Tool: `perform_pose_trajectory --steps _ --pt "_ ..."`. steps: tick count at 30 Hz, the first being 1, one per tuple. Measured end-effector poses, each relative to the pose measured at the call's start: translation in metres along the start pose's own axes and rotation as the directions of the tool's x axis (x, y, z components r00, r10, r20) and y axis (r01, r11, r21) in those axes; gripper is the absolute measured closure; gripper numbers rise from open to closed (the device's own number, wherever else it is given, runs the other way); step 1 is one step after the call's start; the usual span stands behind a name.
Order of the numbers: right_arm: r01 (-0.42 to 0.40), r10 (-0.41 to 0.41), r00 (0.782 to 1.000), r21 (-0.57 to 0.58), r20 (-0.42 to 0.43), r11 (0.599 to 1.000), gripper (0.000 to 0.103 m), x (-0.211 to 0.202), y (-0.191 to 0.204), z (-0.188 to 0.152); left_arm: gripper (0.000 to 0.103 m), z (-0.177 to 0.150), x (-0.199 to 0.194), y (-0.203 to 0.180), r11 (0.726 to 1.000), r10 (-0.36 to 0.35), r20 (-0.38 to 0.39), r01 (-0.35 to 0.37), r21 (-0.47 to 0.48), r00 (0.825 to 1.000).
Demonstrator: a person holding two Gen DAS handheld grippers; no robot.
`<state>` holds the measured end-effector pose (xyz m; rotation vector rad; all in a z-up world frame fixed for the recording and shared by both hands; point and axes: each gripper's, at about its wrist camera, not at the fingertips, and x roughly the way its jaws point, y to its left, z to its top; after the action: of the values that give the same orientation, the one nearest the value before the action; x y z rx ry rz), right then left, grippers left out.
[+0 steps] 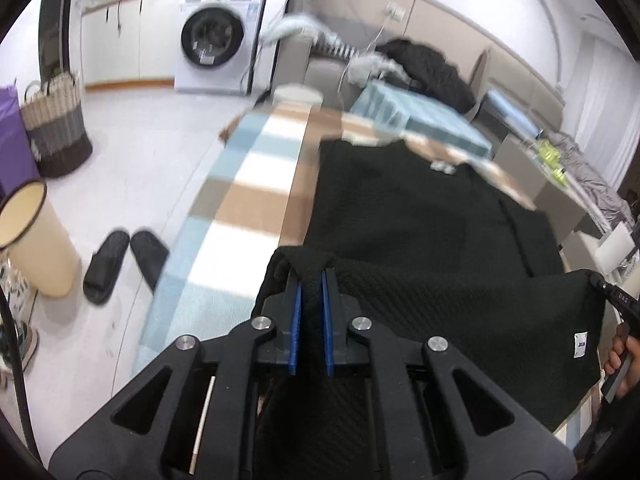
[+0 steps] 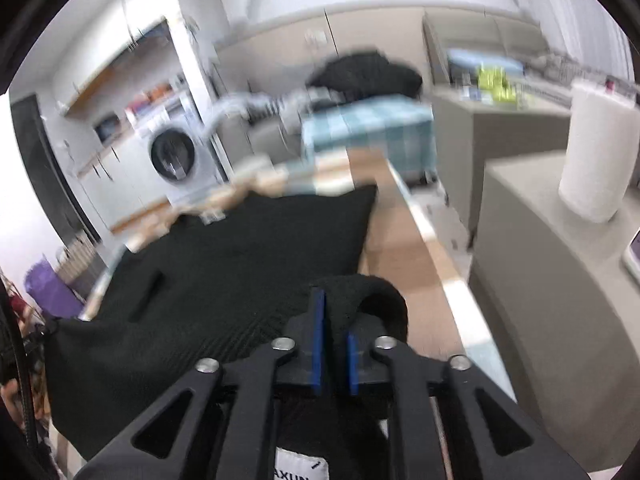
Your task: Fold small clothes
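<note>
A black knit garment (image 1: 412, 216) lies on a table with a checked blue, white and brown cloth (image 1: 256, 176). My left gripper (image 1: 312, 276) is shut on the garment's near left corner, which is lifted off the table. My right gripper (image 2: 334, 312) is shut on the near right corner of the garment (image 2: 248, 248). The near edge hangs stretched between the two grippers. The right gripper also shows at the right edge of the left wrist view (image 1: 612, 292). A white label (image 1: 580, 344) shows on the raised edge.
A washing machine (image 1: 218, 40) stands at the far wall. A woven basket (image 1: 56, 128), a cream bin (image 1: 32, 240) and black slippers (image 1: 124, 260) are on the floor at left. A dark clothes pile (image 1: 428, 68) lies beyond the table. A paper roll (image 2: 596, 152) stands on a grey counter at right.
</note>
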<state>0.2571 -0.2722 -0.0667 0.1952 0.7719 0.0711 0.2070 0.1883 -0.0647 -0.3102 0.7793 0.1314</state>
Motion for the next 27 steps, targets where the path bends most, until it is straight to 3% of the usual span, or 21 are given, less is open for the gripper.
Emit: perform_pose_trajectory --steps 2,4,6,12,14,15,19,23,27 --pt "0.001 0.000 1.000 0.041 -0.020 0.999 0.050 0.000 -0.012 -0.007 0.089 -0.006 0.006 0.006 1.000 -0.003 -0.033 0.002 -0.014 0.999" --pt "0.000 0.001 1.000 0.052 -0.021 0.999 0.045 -0.004 -0.023 -0.015 0.054 -0.013 0.010 0.012 1.000 -0.004 -0.054 0.003 -0.028 0.999" --pt "-0.005 0.009 0.999 0.065 -0.053 0.998 0.045 0.000 -0.030 -0.019 0.041 -0.019 0.016 0.016 0.999 0.007 -0.070 -0.010 -0.034 0.998" --pt "-0.087 0.099 0.988 0.107 -0.118 0.990 0.045 0.023 -0.031 -0.022 0.041 -0.025 0.042 0.011 1.000 -0.004 -0.146 0.003 -0.007 0.989" --pt "-0.077 0.089 0.989 0.095 -0.120 0.992 0.046 0.030 -0.026 -0.020 0.047 -0.025 0.046 0.008 1.000 -0.022 -0.139 0.022 0.001 0.990" --pt "-0.072 0.081 0.990 0.082 -0.116 0.994 0.049 0.032 -0.022 -0.020 0.056 -0.024 0.048 0.006 1.000 -0.024 -0.135 0.025 0.000 0.991" --pt "-0.065 0.067 0.992 0.014 -0.112 0.998 0.070 0.037 -0.005 -0.020 0.084 -0.023 0.050 0.004 0.998 -0.060 -0.124 0.060 -0.011 0.990" --pt "-0.063 0.061 0.991 -0.012 -0.123 0.998 0.080 0.034 -0.001 -0.021 0.088 -0.027 0.045 -0.006 0.998 -0.032 -0.114 0.039 0.056 0.993" --pt "-0.072 0.068 0.988 -0.025 -0.136 0.997 0.082 0.026 -0.002 -0.027 0.089 -0.036 0.033 -0.008 0.997 -0.030 -0.113 0.038 0.069 0.993"
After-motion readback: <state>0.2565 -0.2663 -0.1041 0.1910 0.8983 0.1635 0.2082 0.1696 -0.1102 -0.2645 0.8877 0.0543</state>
